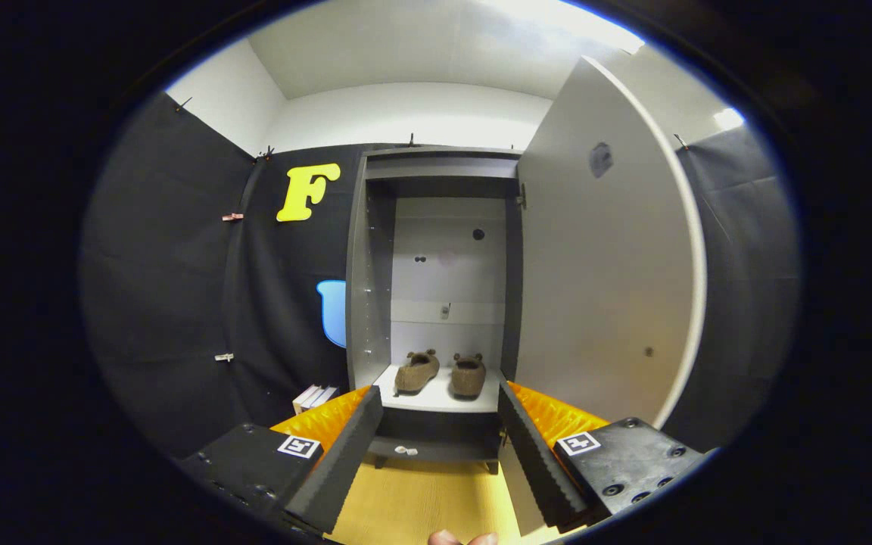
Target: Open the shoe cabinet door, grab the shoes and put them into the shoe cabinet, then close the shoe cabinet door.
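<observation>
Beyond fingers: tall grey shoe cabinet (436, 303) seen standing against black cloth wall, its flat pale door (606, 265) swung wide open on right-hand hinge. Pair of brown fuzzy slippers (440, 373) noted side by side on white bottom shelf (436, 397), toes toward back panel. Gripper (440, 431) held apart, nothing gripped between fingers, low before cabinet over yellow wood-grain floor (421, 507). Small stack of books (315, 396) observed left of cabinet base.
</observation>
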Demonstrator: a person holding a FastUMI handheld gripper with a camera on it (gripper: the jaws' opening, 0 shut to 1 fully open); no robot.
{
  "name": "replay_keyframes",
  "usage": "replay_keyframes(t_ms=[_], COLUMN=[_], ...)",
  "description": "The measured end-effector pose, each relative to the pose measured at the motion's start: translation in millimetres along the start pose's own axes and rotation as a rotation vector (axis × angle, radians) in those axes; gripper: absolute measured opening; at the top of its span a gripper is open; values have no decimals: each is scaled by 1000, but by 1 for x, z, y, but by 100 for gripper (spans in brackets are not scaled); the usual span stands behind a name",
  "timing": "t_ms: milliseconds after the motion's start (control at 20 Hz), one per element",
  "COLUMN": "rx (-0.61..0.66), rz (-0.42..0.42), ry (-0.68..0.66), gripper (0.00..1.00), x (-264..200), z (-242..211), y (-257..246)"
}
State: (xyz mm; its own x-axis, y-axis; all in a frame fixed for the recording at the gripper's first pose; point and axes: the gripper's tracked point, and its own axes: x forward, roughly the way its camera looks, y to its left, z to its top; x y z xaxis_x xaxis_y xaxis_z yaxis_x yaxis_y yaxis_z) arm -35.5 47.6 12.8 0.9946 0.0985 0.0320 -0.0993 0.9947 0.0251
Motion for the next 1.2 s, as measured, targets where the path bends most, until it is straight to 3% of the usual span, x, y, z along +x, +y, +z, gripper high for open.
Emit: replay_keyframes(t_ms=[250, 650, 850, 1200], rx=[46, -14, -6, -22], rz=[-17, -296, -344, -343], ry=[6, 22, 49, 102], gripper=[98, 98, 97, 98], x=[-50, -94, -88, -19], z=[7, 7, 0, -12], y=[-46, -181, -227, -269])
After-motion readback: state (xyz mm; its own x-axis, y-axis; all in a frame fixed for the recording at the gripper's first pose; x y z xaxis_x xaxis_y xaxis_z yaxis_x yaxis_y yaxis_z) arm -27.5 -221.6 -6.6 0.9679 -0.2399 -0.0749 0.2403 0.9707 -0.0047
